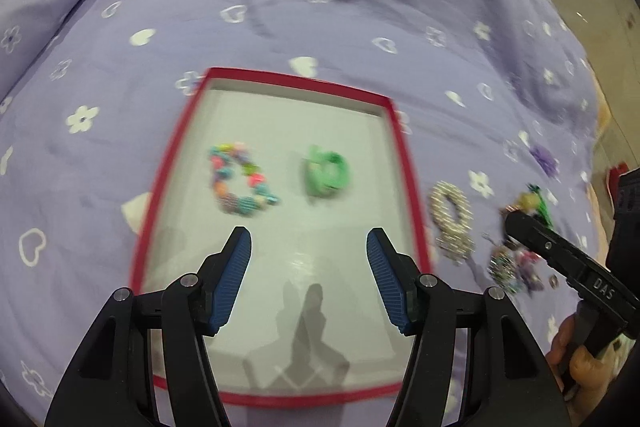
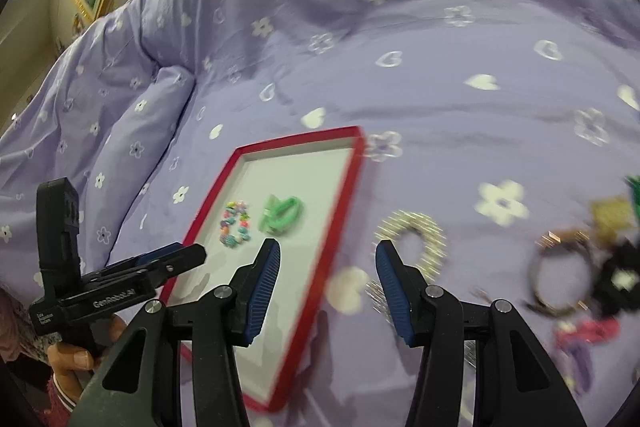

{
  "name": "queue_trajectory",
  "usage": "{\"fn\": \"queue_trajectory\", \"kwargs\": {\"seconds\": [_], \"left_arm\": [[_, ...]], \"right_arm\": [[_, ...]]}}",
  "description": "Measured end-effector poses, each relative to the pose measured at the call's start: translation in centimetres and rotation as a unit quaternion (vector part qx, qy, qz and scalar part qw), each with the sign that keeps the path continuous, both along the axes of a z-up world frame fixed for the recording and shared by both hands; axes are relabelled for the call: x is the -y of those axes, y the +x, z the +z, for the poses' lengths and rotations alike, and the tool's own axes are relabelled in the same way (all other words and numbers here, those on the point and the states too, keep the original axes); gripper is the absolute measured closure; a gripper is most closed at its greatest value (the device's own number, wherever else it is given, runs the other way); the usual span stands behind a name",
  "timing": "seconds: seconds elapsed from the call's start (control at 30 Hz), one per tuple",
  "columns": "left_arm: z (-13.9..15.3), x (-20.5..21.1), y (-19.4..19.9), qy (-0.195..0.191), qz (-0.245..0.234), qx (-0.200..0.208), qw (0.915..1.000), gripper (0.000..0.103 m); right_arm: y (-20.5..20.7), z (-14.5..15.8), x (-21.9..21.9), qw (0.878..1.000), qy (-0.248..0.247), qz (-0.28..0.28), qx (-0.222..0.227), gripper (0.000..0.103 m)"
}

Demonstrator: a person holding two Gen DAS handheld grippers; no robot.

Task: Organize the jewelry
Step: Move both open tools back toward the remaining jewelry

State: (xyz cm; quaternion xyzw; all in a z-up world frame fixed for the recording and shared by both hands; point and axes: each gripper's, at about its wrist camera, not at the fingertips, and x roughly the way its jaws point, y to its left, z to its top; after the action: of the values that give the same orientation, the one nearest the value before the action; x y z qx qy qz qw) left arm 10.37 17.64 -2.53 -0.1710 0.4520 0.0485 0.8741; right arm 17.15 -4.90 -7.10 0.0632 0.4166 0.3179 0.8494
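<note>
Both grippers are hanging with jaws spread wide and holding nothing: the left gripper (image 1: pixel 308 247) over the near half of the red-rimmed tray (image 1: pixel 400 131), the right gripper (image 2: pixel 328 259) over the purple bedspread (image 2: pixel 440 67) just right of that tray. Already sitting in the tray, side by side but apart: a multicolour bead bracelet (image 1: pixel 240 181) and a green hair tie (image 1: pixel 327 174). Still lying on the bedspread: a silver sparkly bracelet (image 2: pixel 416 239) just beyond the right fingertips, and further right a blurred pile of dark bangles and pink and purple bits (image 2: pixel 576 283), too smeared to itemise. My read on the silver one: light, floppy, probably stretchy, so it is likely going to sag and swing. I'd be pinching across one side of the band, not spanning the loop; the soft bedding is going to give under the fingers.
</note>
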Motion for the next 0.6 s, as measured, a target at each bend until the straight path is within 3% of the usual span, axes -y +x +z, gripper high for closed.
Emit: {"fn": "queue_trajectory", "kwargs": {"seconds": [0.6], "left_arm": [[0.4,10.7,1.4,0.014,-0.117,0.003,0.993,0.044]], "right_arm": [[-2.0,-0.8,13.4,0.992,-0.001,-0.125,-0.005,0.051]]}}
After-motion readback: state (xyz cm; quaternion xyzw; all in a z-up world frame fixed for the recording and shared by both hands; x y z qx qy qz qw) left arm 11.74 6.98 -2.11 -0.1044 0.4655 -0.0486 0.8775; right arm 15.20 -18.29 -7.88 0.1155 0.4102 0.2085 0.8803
